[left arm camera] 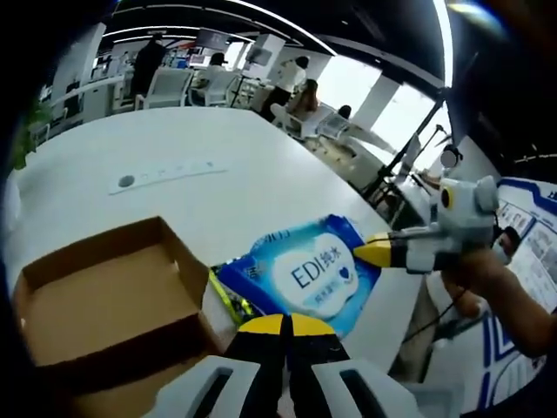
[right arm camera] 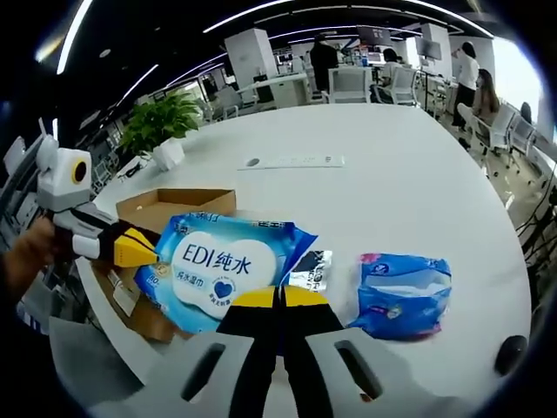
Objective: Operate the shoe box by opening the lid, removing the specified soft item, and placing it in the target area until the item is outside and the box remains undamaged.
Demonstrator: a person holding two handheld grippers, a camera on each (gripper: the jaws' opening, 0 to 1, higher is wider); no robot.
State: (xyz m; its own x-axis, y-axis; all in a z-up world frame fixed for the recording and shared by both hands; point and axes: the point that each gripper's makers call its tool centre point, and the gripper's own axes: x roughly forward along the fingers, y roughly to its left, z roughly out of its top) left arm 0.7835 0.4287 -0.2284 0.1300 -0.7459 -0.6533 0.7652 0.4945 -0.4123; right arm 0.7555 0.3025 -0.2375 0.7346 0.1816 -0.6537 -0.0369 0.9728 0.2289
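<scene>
Resting on a white table (right arm camera: 409,192) in an open office, both clenched grippers pinch the wipes pack (right arm camera: 222,261)

Both grippers are built alike: the left gripper (left arm camera: 285,326) and right gripper (right arm camera: 279,298) are fitted with pale grey bodies, black jaws and yellow tips.

A large white table (right arm camera: 409,192) with a rounded edge carries a long flush power strip (right arm camera: 294,161). A potted green plant (right arm camera: 161,122) stands at its far edge. Beyond lies an open office: white chairs (left arm camera: 165,87), desks, white columns (right arm camera: 251,54), several people seated or standing. Bright windows (left arm camera: 396,109) glow on one side, and linear ceiling lights (right arm camera: 261,13) cross a dark ceiling.
</scene>
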